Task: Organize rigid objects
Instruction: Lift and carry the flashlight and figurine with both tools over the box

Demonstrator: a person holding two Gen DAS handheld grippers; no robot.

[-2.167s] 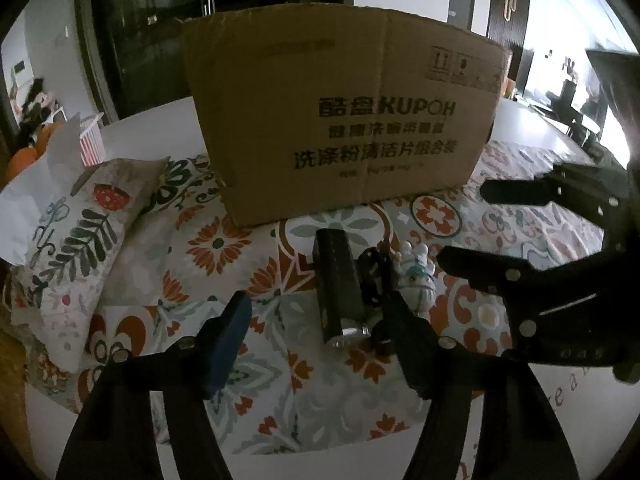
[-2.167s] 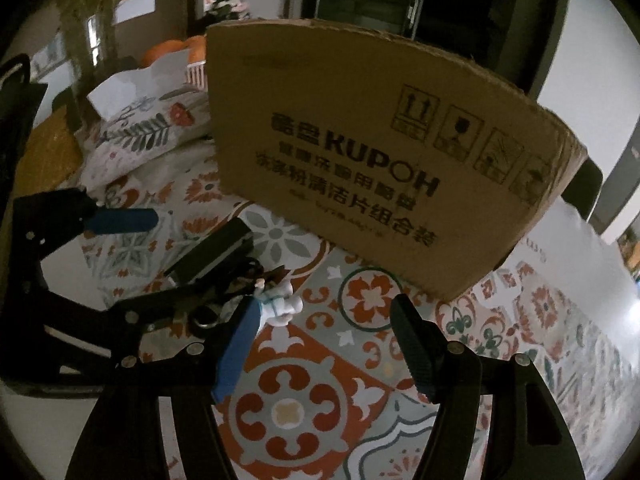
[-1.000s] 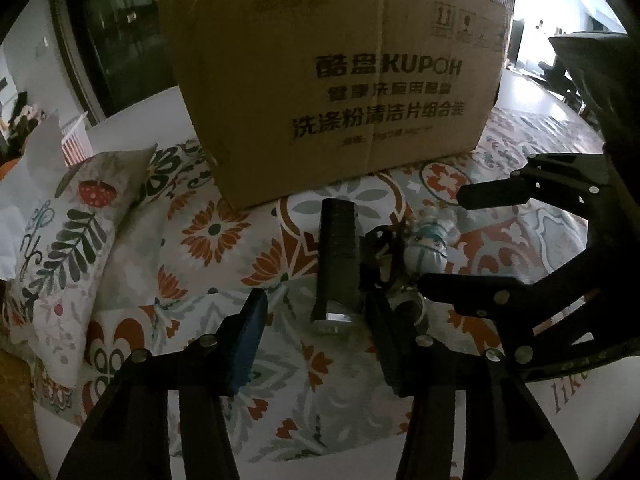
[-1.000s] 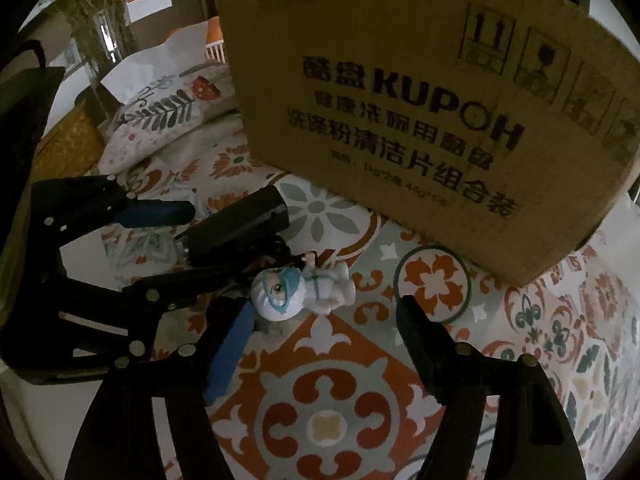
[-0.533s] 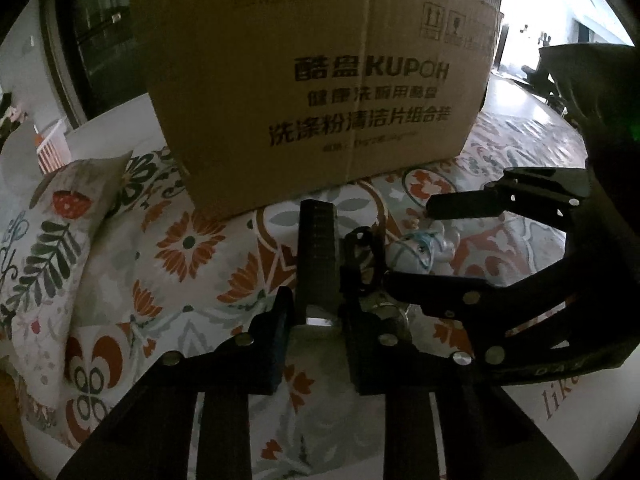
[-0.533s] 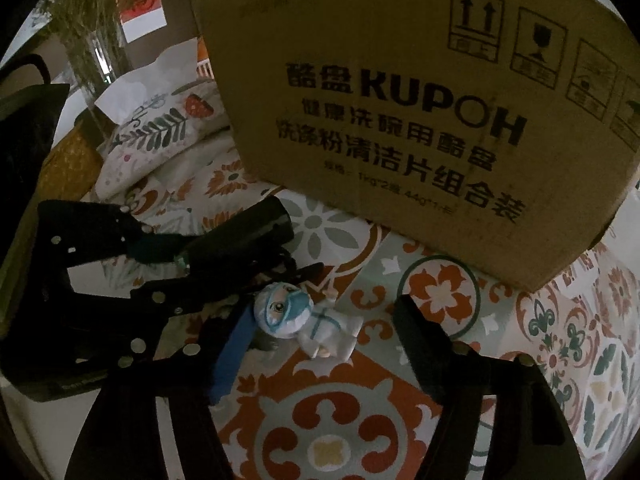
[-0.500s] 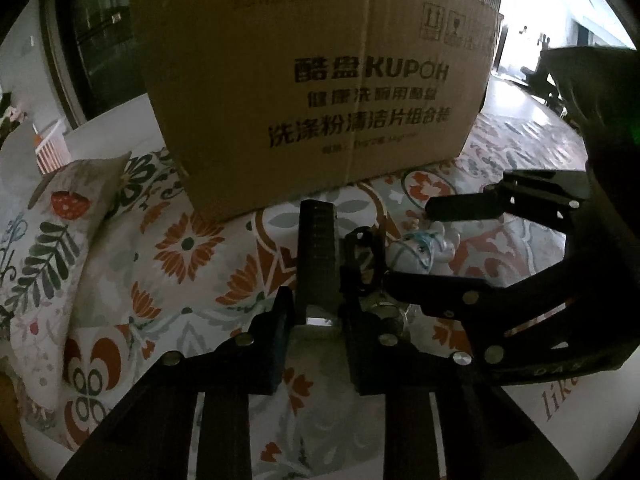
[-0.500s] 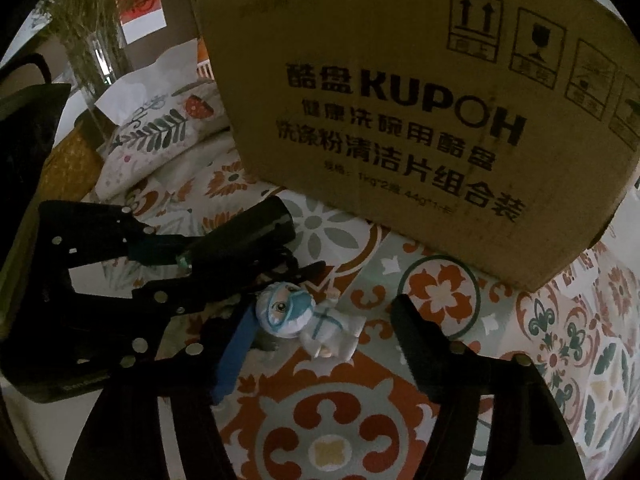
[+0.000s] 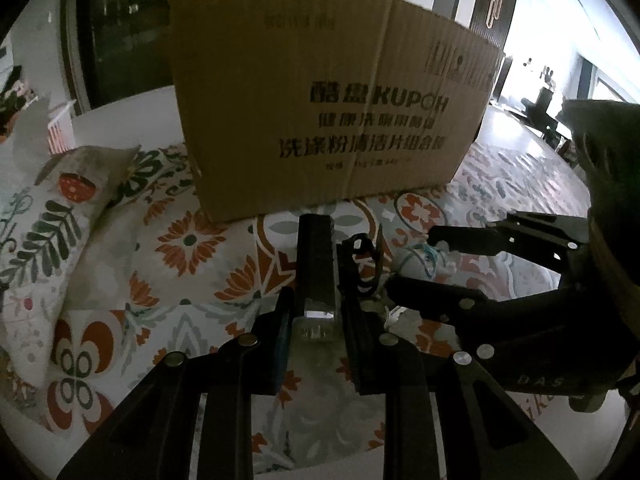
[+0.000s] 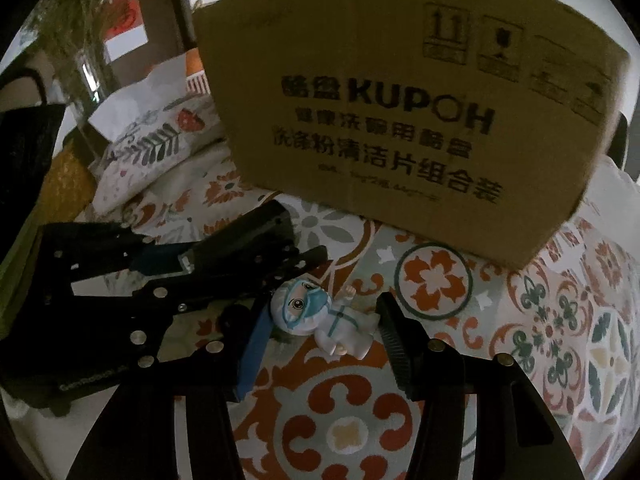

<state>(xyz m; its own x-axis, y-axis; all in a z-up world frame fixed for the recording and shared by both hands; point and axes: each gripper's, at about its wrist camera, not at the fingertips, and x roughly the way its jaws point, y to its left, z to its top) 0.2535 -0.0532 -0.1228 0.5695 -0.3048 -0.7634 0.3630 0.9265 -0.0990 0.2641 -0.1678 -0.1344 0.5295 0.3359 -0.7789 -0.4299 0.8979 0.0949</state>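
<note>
while left gripper (image 9: 316, 332) clamps black flashlight (image 9: 316, 264), right gripper (image 10: 324, 344) apart around figurine (image 10: 320, 316), cardboard box (image 10: 400, 120) interior hidden

left gripper (image 9: 316, 320): jaws clamped | right gripper (image 10: 324, 344): jaws spread wide, low

The room is dim. A patterned tablecloth (image 9: 188, 248) with orange flowers covers the table. At upper left of the left view stands a dark glass door (image 9: 124, 36); at far right, bright windows (image 9: 600, 84) wash out pale floor (image 9: 516, 128). A red wall picture (image 10: 124, 20) hangs at upper left of the right view.
</note>
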